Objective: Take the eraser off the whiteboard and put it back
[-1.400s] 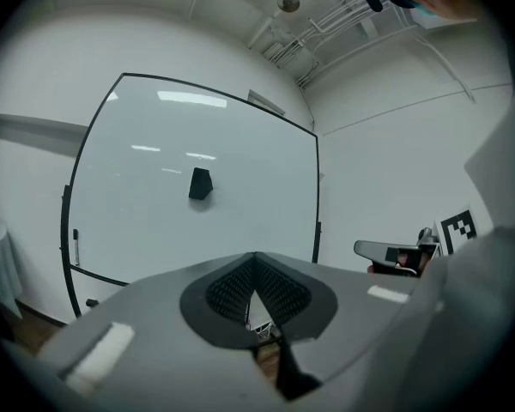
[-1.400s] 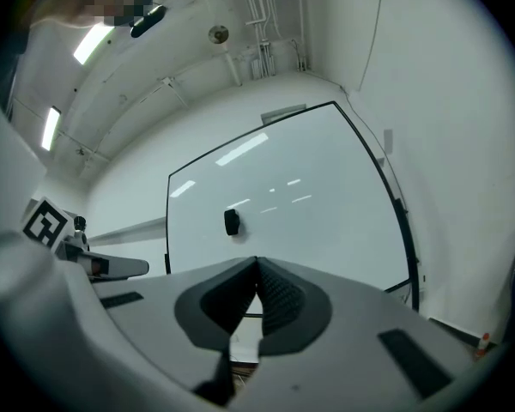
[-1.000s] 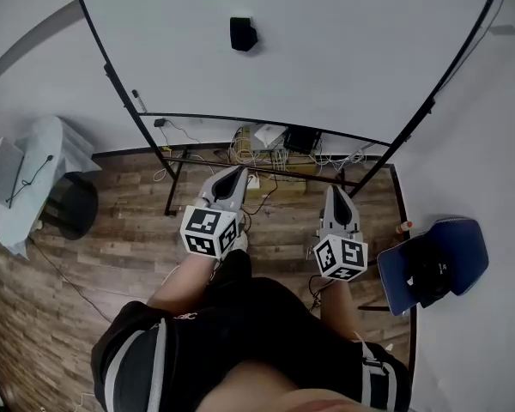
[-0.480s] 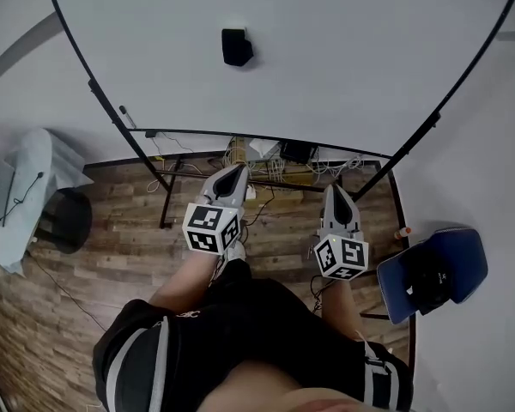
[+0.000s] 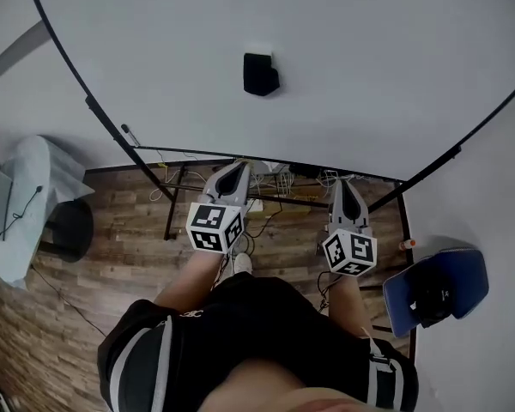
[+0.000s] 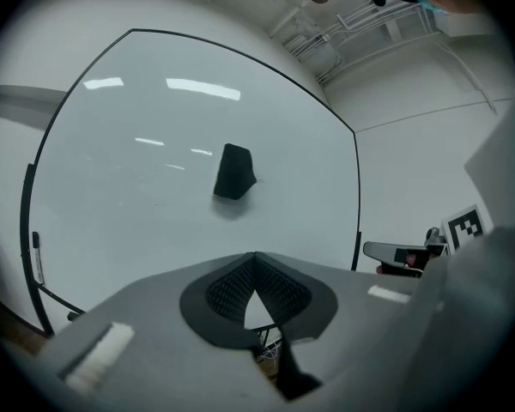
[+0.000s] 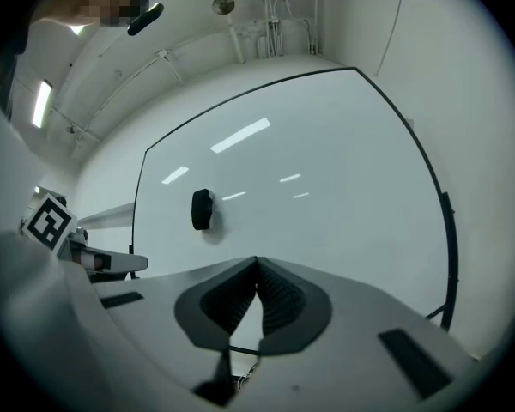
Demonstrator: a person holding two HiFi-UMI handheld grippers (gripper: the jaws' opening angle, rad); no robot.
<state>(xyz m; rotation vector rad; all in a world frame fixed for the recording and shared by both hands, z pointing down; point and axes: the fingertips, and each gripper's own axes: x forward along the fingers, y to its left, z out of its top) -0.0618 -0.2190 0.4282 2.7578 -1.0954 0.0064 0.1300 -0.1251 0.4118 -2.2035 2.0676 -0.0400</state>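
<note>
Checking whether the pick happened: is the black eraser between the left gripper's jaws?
No, the black block eraser sits on the white whiteboard, beyond the left gripper, whose jaws are shut on nothing.

A small black eraser (image 5: 261, 74) clings to the white whiteboard (image 5: 369, 75), upper centre of the head view, alone on a clean surface. In the left gripper view it sits centre-left, a dark wedge-like block.

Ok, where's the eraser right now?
In the head view the eraser is stuck on the whiteboard, roughly mid-board, up ahead of the left gripper and right gripper, closer to the left one. Neither touches it.
</note>
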